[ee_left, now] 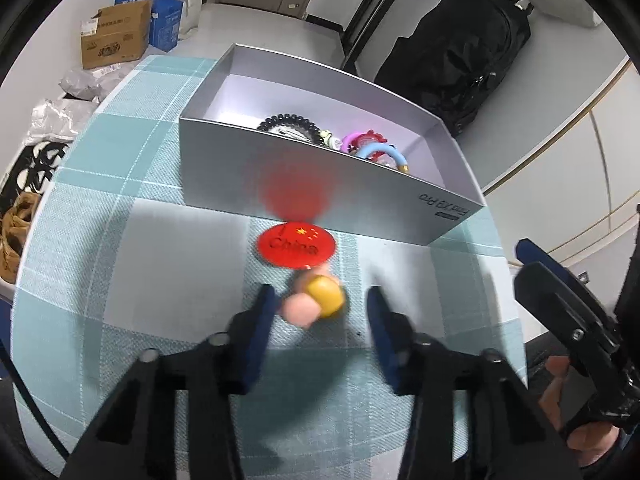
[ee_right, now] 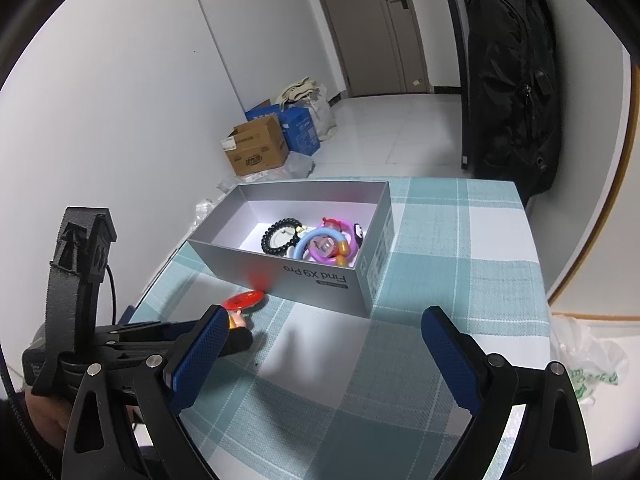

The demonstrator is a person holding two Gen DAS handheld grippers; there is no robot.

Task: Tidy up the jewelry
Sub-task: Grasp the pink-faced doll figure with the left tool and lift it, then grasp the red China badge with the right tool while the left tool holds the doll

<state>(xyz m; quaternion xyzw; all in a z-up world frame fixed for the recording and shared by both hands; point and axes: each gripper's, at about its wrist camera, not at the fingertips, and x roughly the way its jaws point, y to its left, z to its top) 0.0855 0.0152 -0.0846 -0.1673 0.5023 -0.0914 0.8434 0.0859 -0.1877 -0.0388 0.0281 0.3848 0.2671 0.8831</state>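
One red disc (ee_left: 295,247) before one grey box (ee_left: 320,184); both grippers' jaws open, holding nothing

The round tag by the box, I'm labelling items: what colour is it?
Red, with small yellow stars; the round tag shows best in the left wrist view.

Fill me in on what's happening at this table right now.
A person with a gripper in each hand is sorting jewelry into a grey box on a checked tablecloth. A black bead bracelet and colourful rings already lie inside. The left gripper straddles a small pink and yellow charm attached to a red disc, which lies before the box; its pads are not yet on it. The right gripper is open and empty.
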